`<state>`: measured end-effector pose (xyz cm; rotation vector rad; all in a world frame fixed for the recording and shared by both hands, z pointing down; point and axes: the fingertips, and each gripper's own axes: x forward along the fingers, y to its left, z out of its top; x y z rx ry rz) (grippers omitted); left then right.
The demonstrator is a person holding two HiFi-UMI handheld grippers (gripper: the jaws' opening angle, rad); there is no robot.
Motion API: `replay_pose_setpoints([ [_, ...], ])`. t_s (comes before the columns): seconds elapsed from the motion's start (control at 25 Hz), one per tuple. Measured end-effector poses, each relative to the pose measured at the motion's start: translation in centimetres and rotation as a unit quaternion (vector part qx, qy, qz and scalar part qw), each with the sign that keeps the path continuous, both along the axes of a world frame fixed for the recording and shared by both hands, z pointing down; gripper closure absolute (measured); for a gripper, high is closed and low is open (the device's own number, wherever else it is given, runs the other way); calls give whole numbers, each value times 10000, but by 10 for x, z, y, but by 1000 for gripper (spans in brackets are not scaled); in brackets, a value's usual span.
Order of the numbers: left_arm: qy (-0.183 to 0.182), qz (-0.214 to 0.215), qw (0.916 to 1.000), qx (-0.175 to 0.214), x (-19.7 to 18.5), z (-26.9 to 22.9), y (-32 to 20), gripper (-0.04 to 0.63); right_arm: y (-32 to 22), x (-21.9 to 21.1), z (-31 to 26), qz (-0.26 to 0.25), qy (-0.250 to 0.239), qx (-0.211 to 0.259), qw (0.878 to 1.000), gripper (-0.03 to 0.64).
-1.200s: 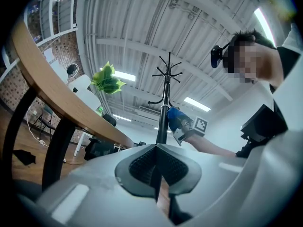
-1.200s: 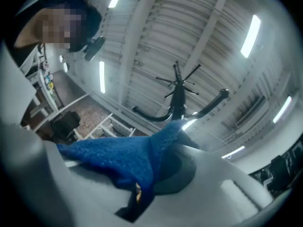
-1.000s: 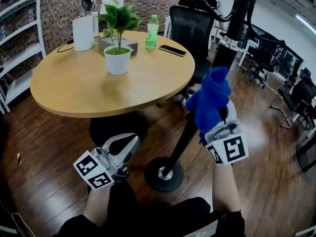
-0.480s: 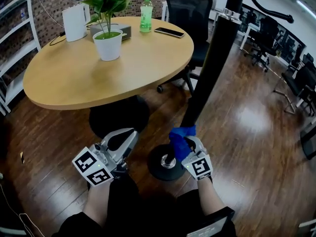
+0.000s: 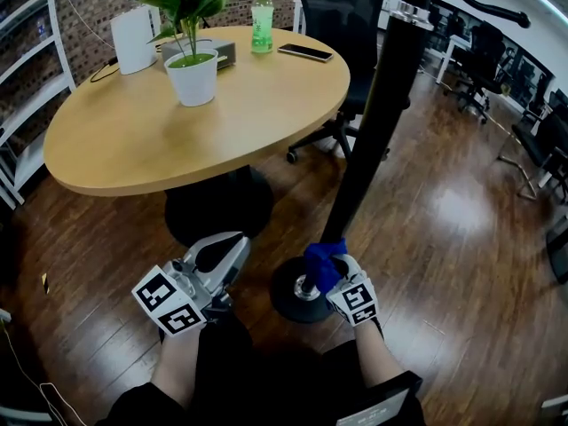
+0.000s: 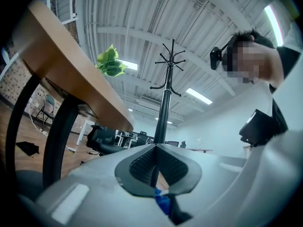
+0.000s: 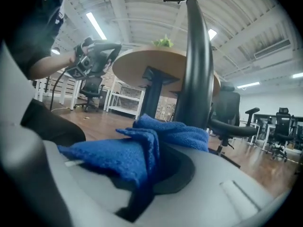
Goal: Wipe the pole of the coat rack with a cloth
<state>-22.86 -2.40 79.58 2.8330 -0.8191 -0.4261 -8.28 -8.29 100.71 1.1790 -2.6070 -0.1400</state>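
Head view shows the right gripper low beside the round base, its jaws clamped on one blue cloth pressed to the black pole. The left gripper hangs apart, jaws together and empty. Only the gripper views show the rack's hooks. One table carries one potted plant, one bottle and one phone.

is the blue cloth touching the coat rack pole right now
Touching. The head view shows the blue cloth, held in the right gripper, pressed against the pole low down; the right gripper view shows no gap either.
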Motion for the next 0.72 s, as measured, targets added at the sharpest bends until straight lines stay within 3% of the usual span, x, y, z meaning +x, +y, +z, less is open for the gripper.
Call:
replay_pose_setpoints([
  [0.2, 57, -35, 9999, 112, -2, -10, 4, 595, 4, 3, -126, -82, -893, 1062, 9903, 597],
  [0.4, 170, -107, 9994, 280, -10, -25, 10, 595, 7, 17, -299, 14, -1706, 2463, 9541, 597],
  [0.52, 247, -171, 9988, 391, -17, -39, 14, 595, 10, 20, -382, 2, -1769, 3020, 9368, 597],
  [0.72, 349, -262, 9973, 589, -27, -63, 16, 595, 13, 27, -482, 41, -1534, 3575, 9212, 597],
])
